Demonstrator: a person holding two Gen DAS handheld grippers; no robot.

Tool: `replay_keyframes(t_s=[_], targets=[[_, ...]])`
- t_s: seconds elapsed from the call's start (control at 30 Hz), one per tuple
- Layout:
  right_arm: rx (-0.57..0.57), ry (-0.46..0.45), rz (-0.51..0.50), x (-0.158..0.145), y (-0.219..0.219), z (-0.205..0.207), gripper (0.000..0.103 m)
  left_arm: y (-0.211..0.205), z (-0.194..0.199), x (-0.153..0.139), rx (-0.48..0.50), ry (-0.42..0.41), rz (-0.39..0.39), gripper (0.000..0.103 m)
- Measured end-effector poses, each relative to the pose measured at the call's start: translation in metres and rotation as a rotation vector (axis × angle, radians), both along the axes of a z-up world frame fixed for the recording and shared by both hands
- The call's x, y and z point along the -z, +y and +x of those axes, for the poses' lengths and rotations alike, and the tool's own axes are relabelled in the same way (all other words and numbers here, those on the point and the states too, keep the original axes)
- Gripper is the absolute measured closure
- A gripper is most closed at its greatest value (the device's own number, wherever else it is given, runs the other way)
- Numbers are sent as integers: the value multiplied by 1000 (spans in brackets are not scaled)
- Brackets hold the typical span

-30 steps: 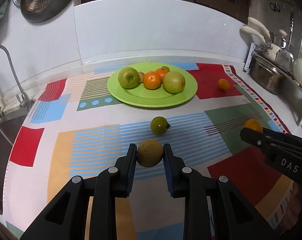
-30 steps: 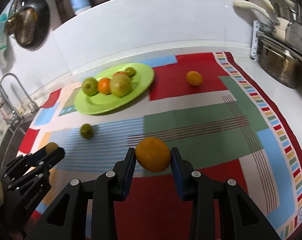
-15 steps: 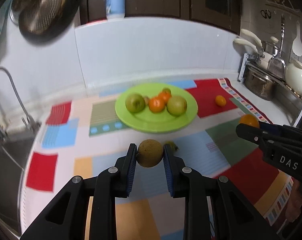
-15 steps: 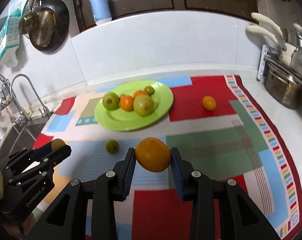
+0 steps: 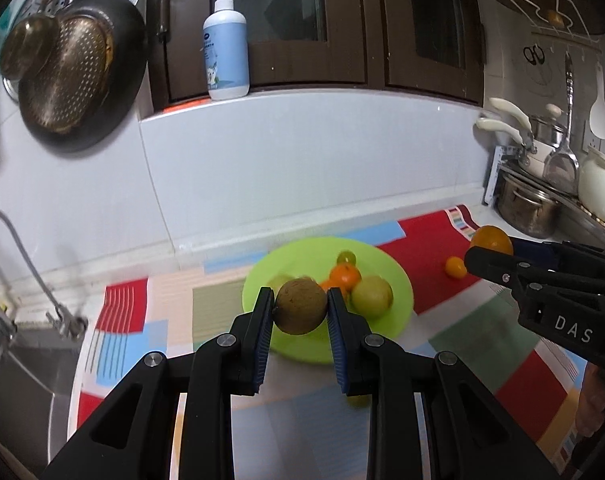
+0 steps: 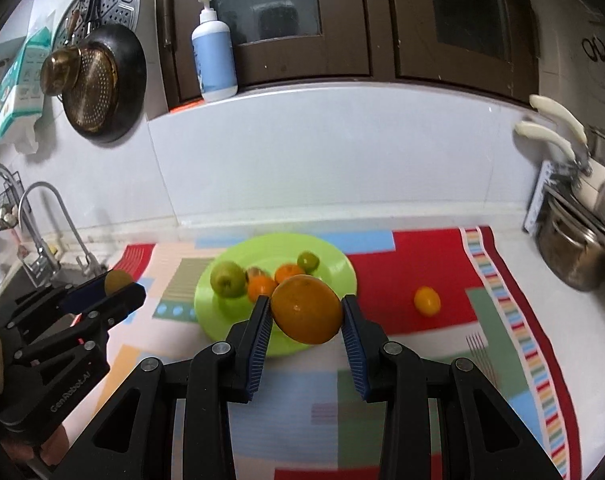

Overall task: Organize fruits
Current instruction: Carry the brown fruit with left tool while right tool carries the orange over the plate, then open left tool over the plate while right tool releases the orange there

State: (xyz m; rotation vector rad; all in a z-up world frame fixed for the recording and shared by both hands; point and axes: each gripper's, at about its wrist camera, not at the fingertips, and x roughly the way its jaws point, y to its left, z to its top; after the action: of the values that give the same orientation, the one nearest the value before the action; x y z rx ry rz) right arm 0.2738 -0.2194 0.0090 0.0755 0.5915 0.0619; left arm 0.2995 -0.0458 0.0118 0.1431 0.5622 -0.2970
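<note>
Fruit gripped in both tools, raised above the patterned mat (image 6: 514, 344).

Left gripper (image 5: 300, 312), lower centre of the left wrist frame: clamping a brown round fruit (image 5: 301, 306) between both blue pads, held level, fingers pointing toward the back wall. Lying directly beyond and below the fruit, at centre frame: green plate (image 5: 398, 280), already carrying a green apple (image 5: 371, 296), a tangerine (image 5: 345, 275) and a small green fruit (image 5: 346, 257). Plate lying straight ahead along the finger axis; judged a short forward-and-down carry.

Right gripper (image 6: 305, 310), lower centre of the right wrist frame: clamping a large orange (image 6: 305, 308), long axis running across the pads. Same plate (image 6: 342, 272) lying just beyond and slightly left of the orange. Both tools judged about equally near the plate, so converging paths risking a clash over it.

Resting loose on the red patch, right of centre: small orange fruit (image 6: 427, 300), well apart from the plate, not yet gathered.
</note>
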Motion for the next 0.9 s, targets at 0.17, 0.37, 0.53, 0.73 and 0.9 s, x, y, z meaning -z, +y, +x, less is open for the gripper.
replay_keyframes(t_s=[0.17,0.37,0.53,0.73,0.9], targets=[[-14,-5,-4,1,-4,27,67,-6,31,0,11,3,4,76],[-13,20,3,10,-13,62,67,-18,70,8,30,19,13,76],[-20,37,-5,19,-16,88,67,-26,98,19,41,38,26,76],[-36,73,2,37,-17,119,67,-33,131,37,44,86,36,76],[-50,107,3,55,-17,139,67,-40,153,52,47,125,50,76]])
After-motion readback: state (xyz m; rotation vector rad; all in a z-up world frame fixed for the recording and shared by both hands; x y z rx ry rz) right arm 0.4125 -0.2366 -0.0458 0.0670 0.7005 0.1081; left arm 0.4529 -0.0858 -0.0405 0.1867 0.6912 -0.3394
